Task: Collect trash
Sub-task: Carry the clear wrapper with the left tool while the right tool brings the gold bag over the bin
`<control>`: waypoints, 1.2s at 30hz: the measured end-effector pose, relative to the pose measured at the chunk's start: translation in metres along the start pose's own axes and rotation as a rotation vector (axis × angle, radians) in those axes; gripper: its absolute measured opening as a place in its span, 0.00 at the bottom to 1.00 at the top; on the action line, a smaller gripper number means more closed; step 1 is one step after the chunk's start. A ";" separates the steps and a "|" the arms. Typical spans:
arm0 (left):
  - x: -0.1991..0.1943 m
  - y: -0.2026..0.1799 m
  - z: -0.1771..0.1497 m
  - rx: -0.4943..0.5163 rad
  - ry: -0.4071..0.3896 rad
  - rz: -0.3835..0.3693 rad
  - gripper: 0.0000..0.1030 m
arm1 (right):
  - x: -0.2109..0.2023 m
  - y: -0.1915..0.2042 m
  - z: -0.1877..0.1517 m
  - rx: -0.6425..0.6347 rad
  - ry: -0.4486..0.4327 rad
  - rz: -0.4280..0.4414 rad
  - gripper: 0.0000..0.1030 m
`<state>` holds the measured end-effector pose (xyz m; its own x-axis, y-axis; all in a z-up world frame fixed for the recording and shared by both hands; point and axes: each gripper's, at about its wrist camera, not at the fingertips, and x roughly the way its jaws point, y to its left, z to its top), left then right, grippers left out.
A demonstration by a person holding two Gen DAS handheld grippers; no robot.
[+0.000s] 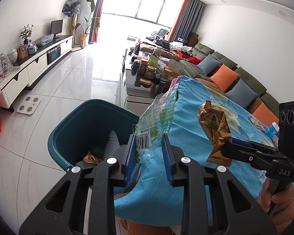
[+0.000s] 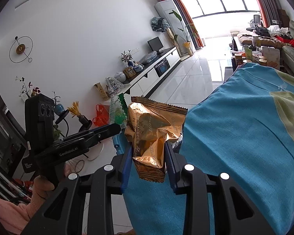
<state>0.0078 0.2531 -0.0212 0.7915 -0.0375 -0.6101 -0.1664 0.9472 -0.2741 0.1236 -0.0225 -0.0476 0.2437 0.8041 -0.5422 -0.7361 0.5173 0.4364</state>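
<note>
My left gripper (image 1: 149,141) is shut on a clear green-printed plastic wrapper (image 1: 156,119) and holds it at the corner of the blue-cloth table, beside the teal trash bin (image 1: 68,129). The bin holds a gold wrapper (image 1: 91,157) and a white dotted item. My right gripper (image 2: 148,146) is shut on a crumpled gold foil wrapper (image 2: 154,129), held above the table edge. In the left wrist view the gold wrapper (image 1: 215,129) and right gripper (image 1: 225,146) show to the right. In the right wrist view the left gripper (image 2: 115,128) and green wrapper (image 2: 118,111) show to the left.
The blue tablecloth (image 1: 194,137) covers the table on the right; small items including a blue-capped bottle (image 1: 272,129) lie at its far right. A coffee table with jars (image 1: 151,72), a sofa with cushions (image 1: 225,78), a TV cabinet (image 1: 39,64) and a floor scale (image 1: 28,104) stand beyond.
</note>
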 end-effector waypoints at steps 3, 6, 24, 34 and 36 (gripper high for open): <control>-0.001 0.005 0.000 -0.008 0.001 0.006 0.26 | 0.004 0.005 0.002 -0.008 0.003 0.004 0.30; -0.004 0.006 -0.002 -0.021 -0.003 0.007 0.26 | 0.008 0.007 0.004 -0.016 0.007 0.008 0.30; -0.008 0.012 0.003 -0.042 -0.006 0.027 0.26 | 0.027 0.011 0.016 -0.027 0.030 0.030 0.30; -0.005 0.016 0.005 -0.060 -0.006 0.050 0.26 | 0.038 0.016 0.019 -0.031 0.050 0.038 0.30; -0.003 0.018 0.005 -0.065 -0.005 0.056 0.26 | 0.040 0.017 0.020 -0.031 0.054 0.039 0.30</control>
<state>0.0053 0.2722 -0.0204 0.7828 0.0164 -0.6221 -0.2478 0.9252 -0.2874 0.1340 0.0243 -0.0477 0.1808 0.8064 -0.5631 -0.7641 0.4757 0.4358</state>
